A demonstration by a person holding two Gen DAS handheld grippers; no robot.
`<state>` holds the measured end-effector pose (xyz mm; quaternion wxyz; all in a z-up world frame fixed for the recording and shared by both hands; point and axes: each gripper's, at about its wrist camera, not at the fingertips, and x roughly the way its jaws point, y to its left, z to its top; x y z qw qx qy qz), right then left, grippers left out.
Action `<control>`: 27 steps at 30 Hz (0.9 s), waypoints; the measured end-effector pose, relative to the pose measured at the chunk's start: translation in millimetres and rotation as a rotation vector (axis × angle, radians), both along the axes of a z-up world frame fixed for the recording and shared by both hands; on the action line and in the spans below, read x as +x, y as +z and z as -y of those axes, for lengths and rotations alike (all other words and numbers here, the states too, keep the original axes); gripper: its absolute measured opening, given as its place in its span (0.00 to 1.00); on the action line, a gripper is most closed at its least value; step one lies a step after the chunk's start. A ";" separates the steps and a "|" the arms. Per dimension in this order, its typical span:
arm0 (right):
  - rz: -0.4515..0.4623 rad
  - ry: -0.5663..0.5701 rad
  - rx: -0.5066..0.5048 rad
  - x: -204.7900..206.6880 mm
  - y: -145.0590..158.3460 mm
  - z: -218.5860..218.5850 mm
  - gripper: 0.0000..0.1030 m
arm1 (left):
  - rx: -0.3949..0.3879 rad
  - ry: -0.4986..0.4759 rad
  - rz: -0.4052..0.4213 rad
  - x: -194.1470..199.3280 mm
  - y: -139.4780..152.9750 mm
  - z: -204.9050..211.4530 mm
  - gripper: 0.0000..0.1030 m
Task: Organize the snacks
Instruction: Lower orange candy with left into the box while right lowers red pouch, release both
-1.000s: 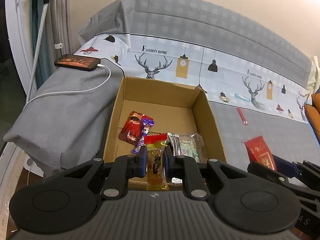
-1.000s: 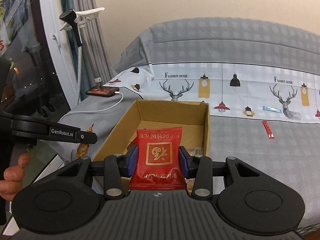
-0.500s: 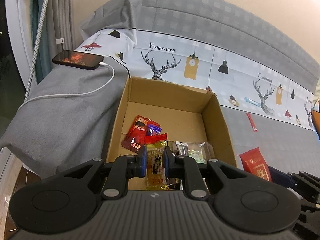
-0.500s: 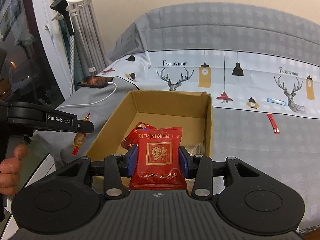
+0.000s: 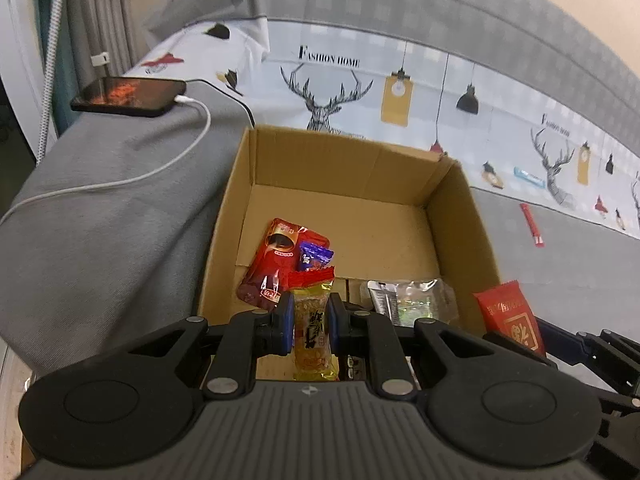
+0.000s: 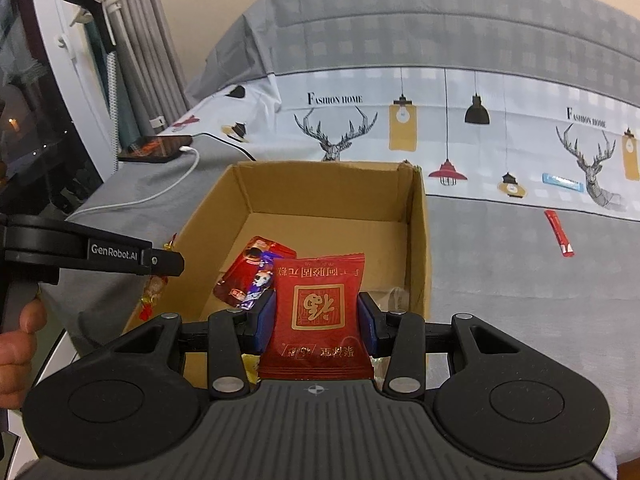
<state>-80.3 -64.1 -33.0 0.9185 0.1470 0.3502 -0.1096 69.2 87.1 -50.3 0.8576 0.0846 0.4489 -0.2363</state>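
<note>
An open cardboard box (image 5: 460,204) (image 6: 416,216) sits on a grey bed. My left gripper (image 5: 310,312) is shut on a narrow yellow snack bar with red ends (image 5: 312,328), held over the box's near edge. My right gripper (image 6: 316,312) is shut on a red square snack packet with gold print (image 6: 318,308), also at the near edge. Inside the box lie a red sachet (image 5: 276,260) (image 6: 244,272), a small purple candy (image 5: 314,256) and a clear green-tinted packet (image 5: 416,300). The left gripper's arm (image 6: 100,254) and the bar's end (image 6: 154,288) show at the left of the right wrist view.
A phone (image 5: 128,96) on a white charging cable (image 5: 160,172) lies on the grey blanket left of the box. A red stick sachet (image 5: 531,224) (image 6: 559,232) and a blue one (image 5: 529,175) (image 6: 562,181) lie on the bed to the right. A hand (image 6: 16,344) grips the left handle.
Both grippers have moved forward and down toward the box, each still holding its snack. The box now fills more of both views.
</note>
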 end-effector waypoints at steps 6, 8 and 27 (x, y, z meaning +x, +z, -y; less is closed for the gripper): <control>-0.035 -0.016 0.021 23.1 -19.9 12.5 0.44 | 0.034 0.003 -0.022 21.9 -17.8 16.3 0.18; -0.044 -0.019 0.026 29.7 -26.4 16.9 0.44 | 0.044 0.003 -0.029 28.0 -23.3 21.3 0.18; -0.118 -0.026 0.057 67.2 -67.9 39.9 0.45 | 0.129 -0.018 -0.092 56.5 -68.7 50.9 0.18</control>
